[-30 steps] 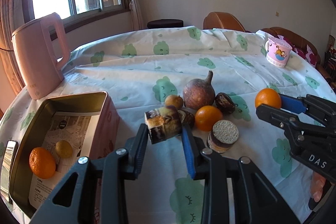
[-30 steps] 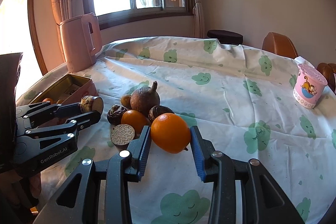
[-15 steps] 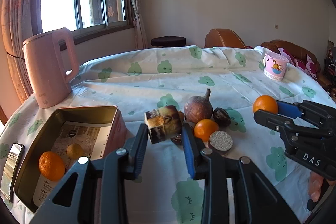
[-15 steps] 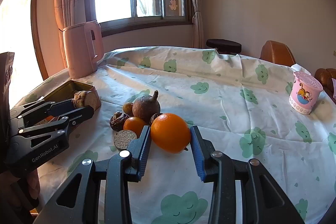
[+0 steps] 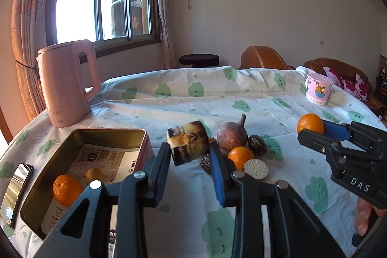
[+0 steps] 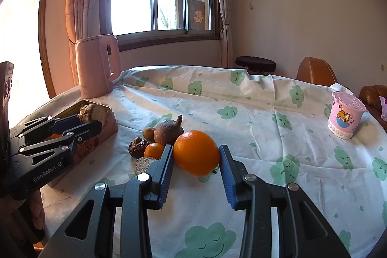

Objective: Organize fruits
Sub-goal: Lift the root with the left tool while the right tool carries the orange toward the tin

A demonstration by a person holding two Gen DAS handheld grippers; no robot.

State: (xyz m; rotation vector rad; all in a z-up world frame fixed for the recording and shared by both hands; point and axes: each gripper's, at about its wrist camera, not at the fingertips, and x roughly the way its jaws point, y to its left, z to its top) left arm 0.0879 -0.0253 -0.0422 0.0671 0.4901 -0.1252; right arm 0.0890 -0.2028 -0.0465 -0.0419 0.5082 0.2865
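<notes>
In the left wrist view, the tin box [image 5: 84,137] sat at the left of the tabletop [image 5: 241,100], already holding a small orange [image 5: 66,190] and a yellowish fruit [image 5: 94,174]. Over the last second your left hand-held gripper [image 5: 189,158] rose slightly and shifted toward the box while clamped on a brown, cut piece of fruit [image 5: 188,145]; in the right wrist view that piece [image 6: 93,114] was at the box's near rim [image 6: 106,110]. Judged from this, the piece was close to release into the box.

The pile stayed in place at centre: a brown stemmed fruit [image 5: 231,137], a second small orange [image 5: 240,156], dark wrinkled fruits [image 5: 257,144] and a cut round slice [image 5: 256,168].

Your right hand-held gripper [image 6: 196,169] barely moved, narrowly closed on a large orange [image 6: 196,152] held clear above the tabletop. It still awaited its turn at the box.
</notes>
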